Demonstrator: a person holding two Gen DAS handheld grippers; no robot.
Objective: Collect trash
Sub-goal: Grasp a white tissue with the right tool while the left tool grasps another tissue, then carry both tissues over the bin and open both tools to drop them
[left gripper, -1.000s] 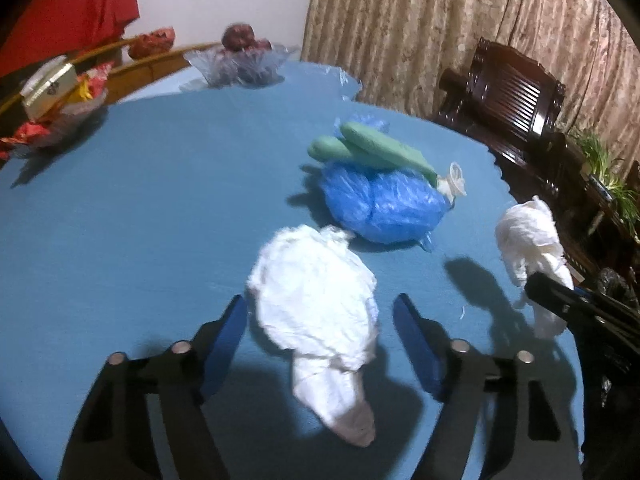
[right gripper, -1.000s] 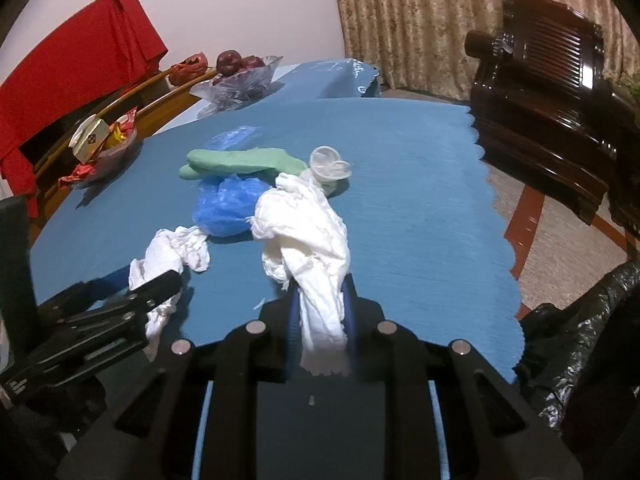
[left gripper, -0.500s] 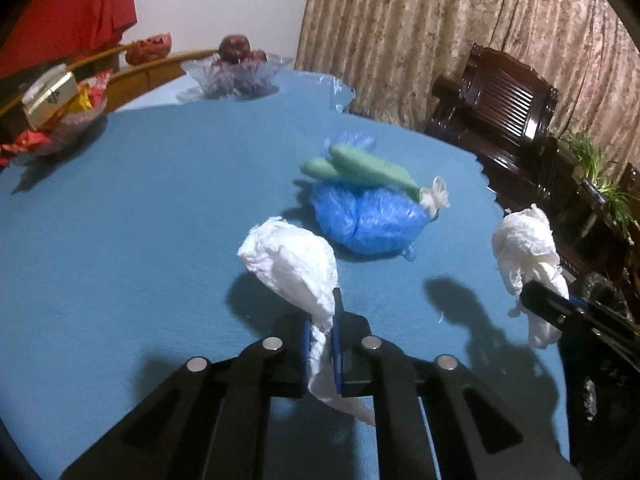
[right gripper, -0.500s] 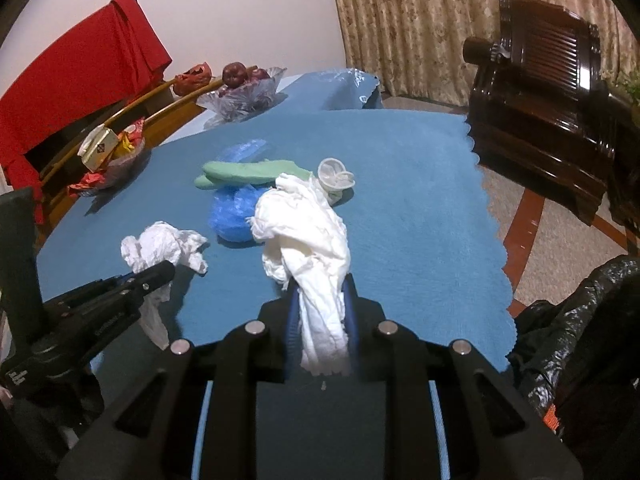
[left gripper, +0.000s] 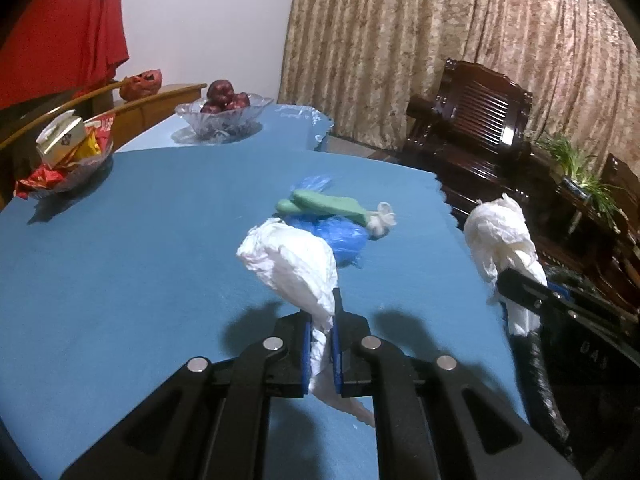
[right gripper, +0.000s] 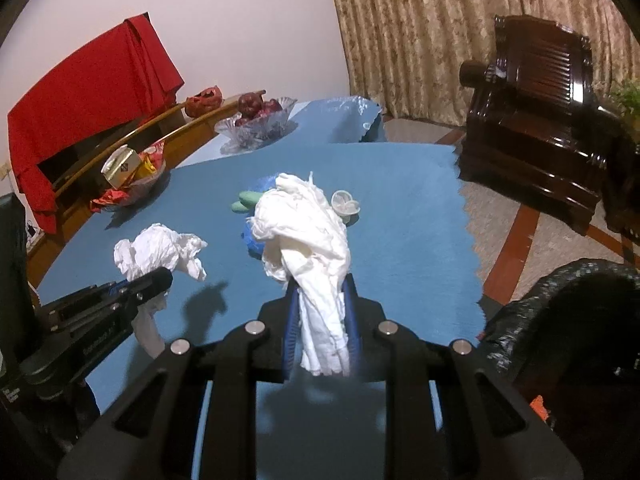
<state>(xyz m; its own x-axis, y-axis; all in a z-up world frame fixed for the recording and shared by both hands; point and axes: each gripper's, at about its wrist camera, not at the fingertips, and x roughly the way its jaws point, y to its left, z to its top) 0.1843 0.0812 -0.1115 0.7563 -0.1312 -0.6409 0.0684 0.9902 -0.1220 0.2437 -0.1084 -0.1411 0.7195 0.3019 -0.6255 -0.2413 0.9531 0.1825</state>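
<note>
At the left edge of the blue-clothed tabletop (left gripper: 120,248) sits a clear glass dish of red-wrapped snacks and a small box (left gripper: 66,152), with a cut-glass bowl of dark red fruit (left gripper: 222,114) at the far edge; both are well apart from the work.

The left gripper (left gripper: 322,346) has its fingers clamped on the tail of a crumpled white tissue wad (left gripper: 294,264), which hangs clear above the cloth and throws a shadow below. Past it, toward the middle of the tabletop, lies the uncollected trash: a scrunched blue plastic bag (left gripper: 344,236) with a long green wrapper (left gripper: 328,204) across its top and a small clear plastic cup (right gripper: 345,204) touching its right side.

Further right, the right gripper (right gripper: 320,322) is closed on a second, bulkier white tissue wad (right gripper: 308,236), also held off the cloth. A crinkled black bin bag (right gripper: 568,308) gapes just past the right-hand edge of the tabletop.

Each wad is pinched only by a thin trailing end, so I'd worry a quick swing could tear the paper or let it slip out short of the bag. The two grippers are near each other and could collide on the way. The bag's slack rim may fold shut.
</note>
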